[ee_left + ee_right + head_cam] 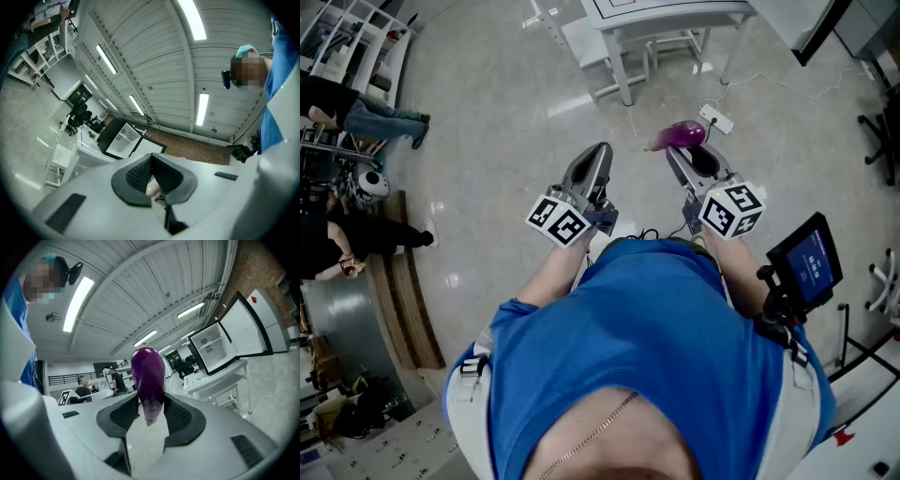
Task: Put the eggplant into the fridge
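The purple eggplant [682, 135] sticks out forward from my right gripper [691, 157], whose pads are shut on its pale stem end. In the right gripper view the eggplant [148, 373] stands up between the black pads of the right gripper [151, 404]. Beyond it a small fridge [211, 348] stands on a white table with its door [246, 329] swung wide open. My left gripper [597, 156] is held beside the right one, shut and holding nothing. Past the touching pads of the left gripper [151, 161], that view shows the same open fridge [123, 138] far off.
A white table [666, 19] and a power strip [717, 119] lie ahead on the shiny floor. People [356, 112] stand by shelves at the left. A small screen on a stand [811, 262] is close on my right. Office chairs [77, 117] stand beyond the fridge table.
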A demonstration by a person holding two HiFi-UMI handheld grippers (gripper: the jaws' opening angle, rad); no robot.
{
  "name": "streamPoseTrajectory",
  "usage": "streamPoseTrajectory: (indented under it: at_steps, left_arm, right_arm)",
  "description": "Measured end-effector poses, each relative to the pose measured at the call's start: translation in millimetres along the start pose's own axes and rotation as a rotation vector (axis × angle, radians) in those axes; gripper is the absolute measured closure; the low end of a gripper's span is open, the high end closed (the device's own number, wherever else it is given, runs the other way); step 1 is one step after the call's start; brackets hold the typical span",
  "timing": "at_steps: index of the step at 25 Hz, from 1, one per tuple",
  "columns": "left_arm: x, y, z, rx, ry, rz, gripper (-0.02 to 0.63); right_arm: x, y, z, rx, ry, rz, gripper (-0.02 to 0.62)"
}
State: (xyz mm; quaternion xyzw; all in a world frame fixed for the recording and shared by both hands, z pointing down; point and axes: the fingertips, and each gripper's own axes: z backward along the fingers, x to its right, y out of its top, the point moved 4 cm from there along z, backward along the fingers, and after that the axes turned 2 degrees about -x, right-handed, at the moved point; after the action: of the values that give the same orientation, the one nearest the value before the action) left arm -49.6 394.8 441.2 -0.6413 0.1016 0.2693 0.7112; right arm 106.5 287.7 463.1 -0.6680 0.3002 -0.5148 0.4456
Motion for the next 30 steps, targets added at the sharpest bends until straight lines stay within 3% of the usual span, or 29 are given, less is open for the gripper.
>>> streamPoseTrajectory:
  at_steps: [12, 30]
  left_arm:
    - [-6, 4, -1, 0.002, -0.005, 0.008, 0.597]
    - [-29, 0, 20, -0.051, -0.029, 0.059, 0.597]
  right_arm:
    - [-2, 6, -5, 0.027, -0.001, 0.002, 0.428]
    - [-5, -2, -6, 0.044, -0.122, -0.017, 0.428]
